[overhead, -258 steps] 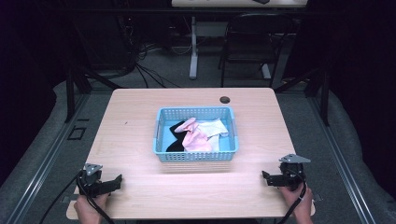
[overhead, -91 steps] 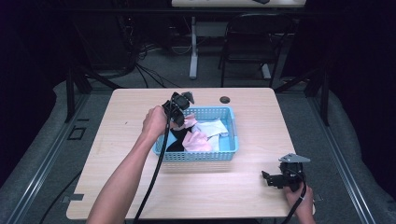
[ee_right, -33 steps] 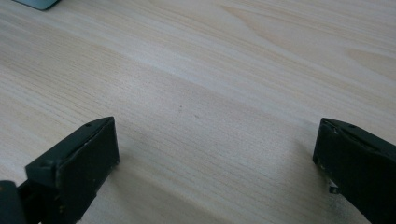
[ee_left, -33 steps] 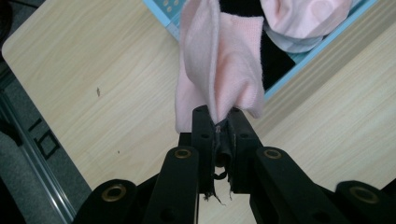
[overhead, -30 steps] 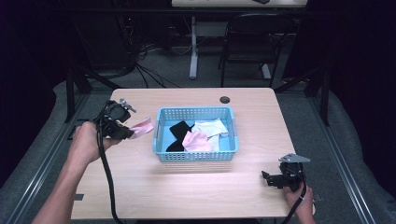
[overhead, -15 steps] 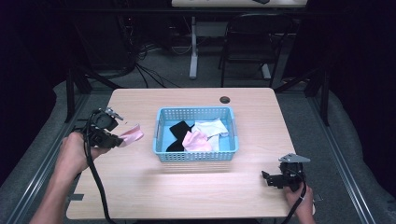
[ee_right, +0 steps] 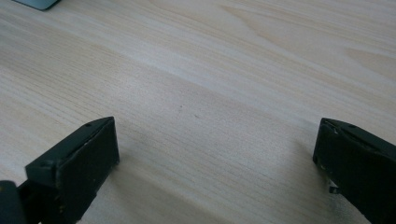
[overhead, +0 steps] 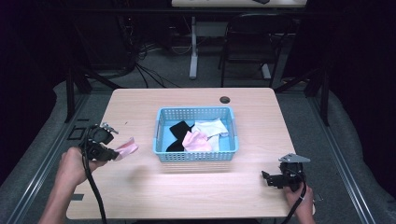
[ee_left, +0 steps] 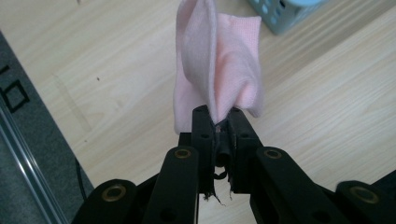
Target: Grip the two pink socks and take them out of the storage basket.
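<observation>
In the high view, the left gripper (overhead: 113,153) clamps a pink sock (overhead: 127,148) at nine o'clock of the blue basket (overhead: 195,156). The left gripper view shows the sock's length running toward twelve o'clock. The right gripper view shows its jaws apart over the bare table (ee_right: 224,84).

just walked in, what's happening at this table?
A person is sorting cloths out of a blue basket. The left claw is shut on a pink cloth, held over the table left of the basket. A black, a white and another pink piece lie inside the basket. The right claw rests open at the table's near right, holding nothing.
</observation>
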Demonstrator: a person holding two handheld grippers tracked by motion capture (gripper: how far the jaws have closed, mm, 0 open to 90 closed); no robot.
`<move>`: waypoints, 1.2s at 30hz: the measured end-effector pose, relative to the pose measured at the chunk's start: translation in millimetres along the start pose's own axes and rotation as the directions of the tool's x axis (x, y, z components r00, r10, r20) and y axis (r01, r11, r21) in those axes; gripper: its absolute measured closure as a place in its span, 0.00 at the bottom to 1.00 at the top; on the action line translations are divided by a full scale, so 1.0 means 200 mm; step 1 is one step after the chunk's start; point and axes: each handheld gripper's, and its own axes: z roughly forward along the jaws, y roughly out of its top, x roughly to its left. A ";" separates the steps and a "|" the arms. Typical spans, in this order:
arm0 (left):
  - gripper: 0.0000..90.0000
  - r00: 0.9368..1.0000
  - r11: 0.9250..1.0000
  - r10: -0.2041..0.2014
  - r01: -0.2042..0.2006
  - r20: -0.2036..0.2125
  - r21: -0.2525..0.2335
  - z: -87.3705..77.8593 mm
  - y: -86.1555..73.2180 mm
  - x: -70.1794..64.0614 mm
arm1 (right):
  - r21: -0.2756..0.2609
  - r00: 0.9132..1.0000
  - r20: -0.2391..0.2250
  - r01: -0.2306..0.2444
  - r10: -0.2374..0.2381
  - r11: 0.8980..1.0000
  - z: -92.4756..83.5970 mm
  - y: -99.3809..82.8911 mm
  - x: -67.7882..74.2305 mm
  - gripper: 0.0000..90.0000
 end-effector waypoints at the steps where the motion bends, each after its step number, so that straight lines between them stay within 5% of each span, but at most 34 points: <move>1: 0.93 1.000 1.000 0.000 0.000 0.000 0.000 0.00 0.00 0.00 | 0.000 1.000 0.000 0.000 0.000 1.000 0.00 0.00 0.00 0.00; 6: 0.93 1.000 0.998 -0.022 0.021 0.011 0.052 0.16 -0.04 0.03 | 0.000 1.000 0.000 0.000 0.000 1.000 0.00 0.00 0.00 0.00; 14: 0.90 0.998 0.995 -0.059 0.058 0.006 0.076 0.28 -0.05 0.09 | 0.000 1.000 0.000 0.000 0.000 1.000 0.00 0.00 0.00 0.00; 23: 0.35 0.995 0.994 -0.090 0.092 -0.032 0.063 0.25 -0.02 0.10 | 0.000 1.000 -0.001 -0.001 0.001 1.000 0.00 0.00 0.00 0.00; 36: 0.03 0.999 0.999 -0.048 0.048 0.014 -0.014 0.13 0.13 -0.02 | 0.002 1.000 0.003 -0.003 0.003 1.000 0.00 0.00 0.00 0.00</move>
